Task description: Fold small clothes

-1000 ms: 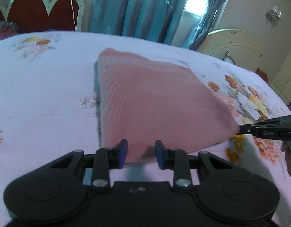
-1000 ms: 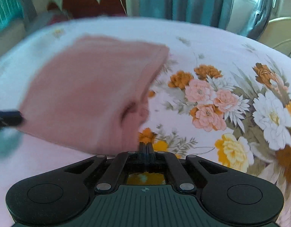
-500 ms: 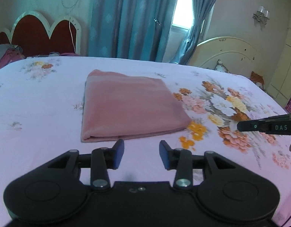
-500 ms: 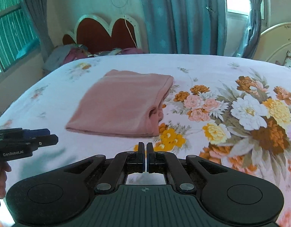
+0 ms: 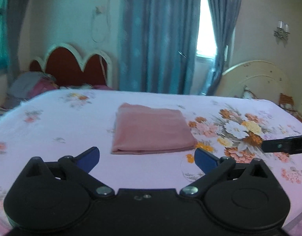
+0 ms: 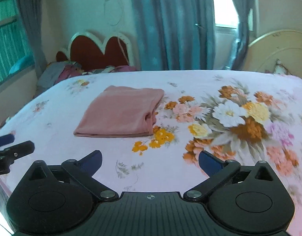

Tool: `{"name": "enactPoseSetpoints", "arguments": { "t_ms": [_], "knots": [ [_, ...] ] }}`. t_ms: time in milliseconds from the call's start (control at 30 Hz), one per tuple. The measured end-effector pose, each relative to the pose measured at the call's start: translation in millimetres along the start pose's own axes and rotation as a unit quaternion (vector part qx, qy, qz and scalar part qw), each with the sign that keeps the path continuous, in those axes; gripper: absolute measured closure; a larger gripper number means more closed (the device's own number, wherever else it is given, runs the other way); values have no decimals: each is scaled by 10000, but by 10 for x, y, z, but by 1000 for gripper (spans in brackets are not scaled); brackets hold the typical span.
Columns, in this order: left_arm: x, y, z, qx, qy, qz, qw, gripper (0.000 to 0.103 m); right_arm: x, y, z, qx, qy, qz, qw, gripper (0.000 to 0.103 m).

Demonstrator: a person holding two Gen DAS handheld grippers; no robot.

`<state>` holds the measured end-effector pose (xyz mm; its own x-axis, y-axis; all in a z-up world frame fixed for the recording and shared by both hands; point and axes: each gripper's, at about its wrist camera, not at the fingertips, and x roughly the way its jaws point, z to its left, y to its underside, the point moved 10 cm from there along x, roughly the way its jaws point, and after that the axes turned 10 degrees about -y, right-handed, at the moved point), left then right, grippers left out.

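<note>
Left wrist: folded cloth (image 5: 151,129) beyond left gripper (image 5: 147,158)

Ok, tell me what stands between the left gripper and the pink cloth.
Nothing visible. Only bare bedsheet lies between the left gripper and the folded cloth. Its fingers are opening with nothing between them. The right gripper is off to the side.
</note>
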<state>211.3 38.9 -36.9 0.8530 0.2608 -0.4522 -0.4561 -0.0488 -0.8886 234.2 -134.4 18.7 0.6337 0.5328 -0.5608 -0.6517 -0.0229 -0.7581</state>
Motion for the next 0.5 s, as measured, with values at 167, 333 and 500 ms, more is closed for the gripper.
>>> {"name": "enactPoseSetpoints", "arguments": {
  "t_ms": [167, 333, 500],
  "knots": [
    [-392, -80, -41, -76, 3, -200, 9998, 0, -399, 104, 117, -14, 100, -221, 9997, 0],
    [-554, -96, -165, 109, 40, -225, 9997, 0, -649, 182, 162, -247, 336, -288, 9987, 0],
    [-631, -55, -246, 191, 115, -231, 9995, 0, -776, 205, 117, -113, 496, -346, 9981, 0]
  ]
}}
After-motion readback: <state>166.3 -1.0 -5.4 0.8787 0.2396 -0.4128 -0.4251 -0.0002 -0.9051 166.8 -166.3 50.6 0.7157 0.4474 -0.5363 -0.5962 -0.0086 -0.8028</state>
